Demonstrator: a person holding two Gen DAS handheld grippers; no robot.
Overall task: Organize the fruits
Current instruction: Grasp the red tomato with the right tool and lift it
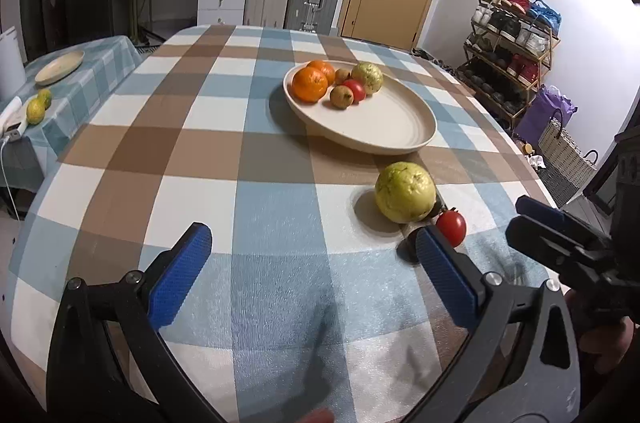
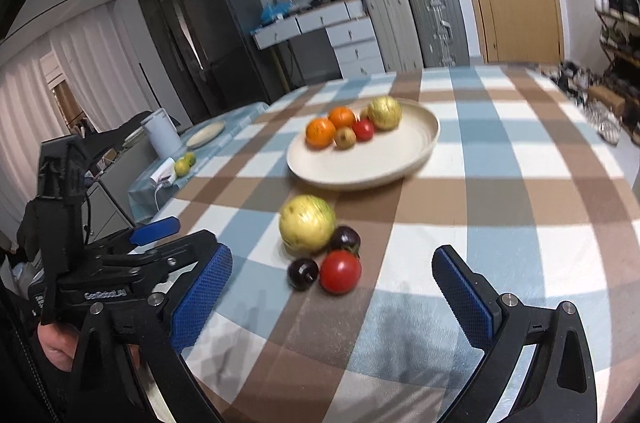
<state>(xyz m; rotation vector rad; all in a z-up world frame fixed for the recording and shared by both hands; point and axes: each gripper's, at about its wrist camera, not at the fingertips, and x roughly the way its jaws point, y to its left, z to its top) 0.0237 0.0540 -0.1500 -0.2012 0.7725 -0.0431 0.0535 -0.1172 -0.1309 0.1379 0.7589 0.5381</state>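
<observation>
Left gripper (image 1: 312, 263) at bottom of frame, blue pads wide apart, empty, above the checked tablecloth (image 1: 224, 151). Just right of centre, a yellow-green guava (image 1: 405, 192) on the cloth, a red tomato (image 1: 451, 228) close at its lower right, near the right pad. Above centre, a cream plate (image 1: 384, 127) with two oranges (image 1: 309, 84), two small brownish fruits, one tomato and another guava grouped at its far left side. At right edge, part of right gripper (image 1: 560, 235).
</observation>
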